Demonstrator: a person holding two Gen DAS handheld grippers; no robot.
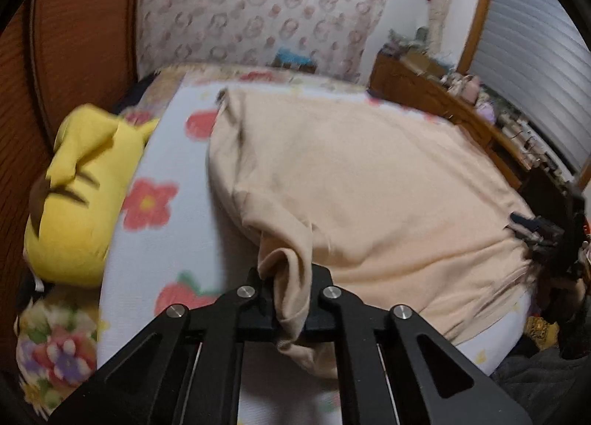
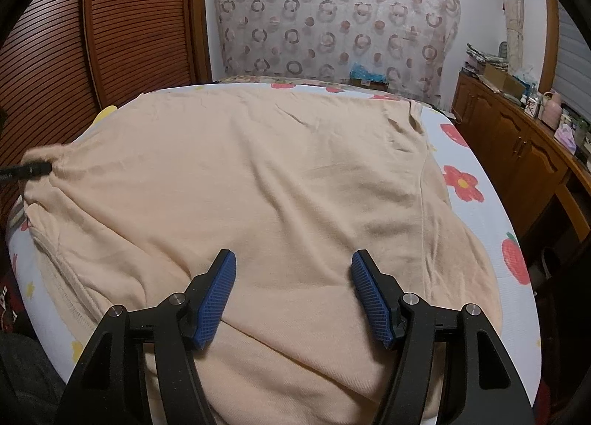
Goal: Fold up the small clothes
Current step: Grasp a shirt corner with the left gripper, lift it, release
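Across the bed (image 2: pixel 476 210), with its flower-print sheet, the peach garment (image 2: pixel 258 173) lies spread almost flat, lightly creased, no fold made in it yet as far as I can judge. Left tongs (image 1: pixel 286 301) are clamped tight on a bunched edge of the cloth at its near left side, while the right tongs (image 2: pixel 293 292) hang wide open just over the near hem, blue pads (image 2: pixel 218 299) gripping nothing. So it's early going: one edge pinched, every fold to come.
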